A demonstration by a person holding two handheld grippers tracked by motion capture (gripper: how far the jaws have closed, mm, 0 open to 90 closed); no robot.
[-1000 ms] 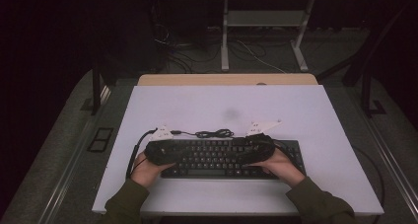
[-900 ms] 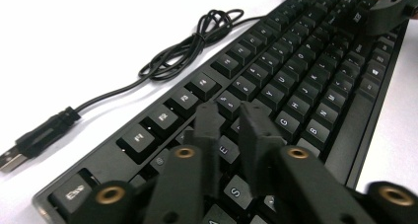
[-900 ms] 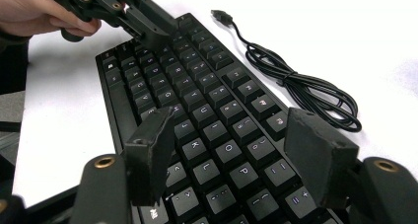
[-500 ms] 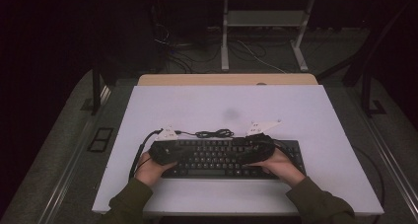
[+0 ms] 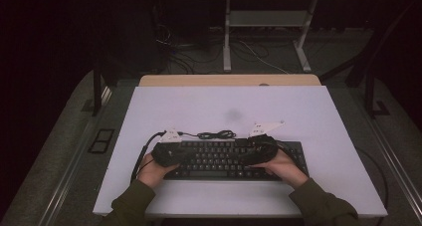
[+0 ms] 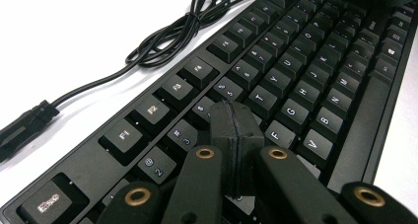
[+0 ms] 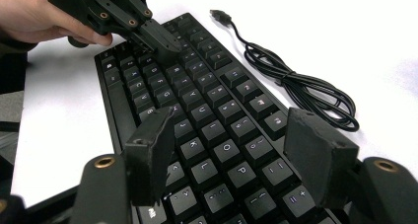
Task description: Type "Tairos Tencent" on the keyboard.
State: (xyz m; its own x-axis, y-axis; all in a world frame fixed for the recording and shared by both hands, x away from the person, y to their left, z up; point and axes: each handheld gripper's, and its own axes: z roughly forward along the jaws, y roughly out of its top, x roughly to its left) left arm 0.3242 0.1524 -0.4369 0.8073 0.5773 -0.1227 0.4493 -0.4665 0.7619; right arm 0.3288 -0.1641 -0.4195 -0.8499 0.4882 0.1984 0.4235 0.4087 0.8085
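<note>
The black keyboard (image 5: 234, 159) lies on the white surface (image 5: 318, 116), its coiled cable (image 6: 182, 29) just behind it. The left gripper (image 6: 235, 135) has just been closing; its jaws now meet with nothing between them, tips over the keys near F, likely ready to press one. The right gripper (image 7: 236, 157) hangs above the keyboard's right half, jaws apart and empty.

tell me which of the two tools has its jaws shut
The left tool: its two pads are pressed together over the keyboard near the F key. The right tool has a wide gap between its pads.
</note>
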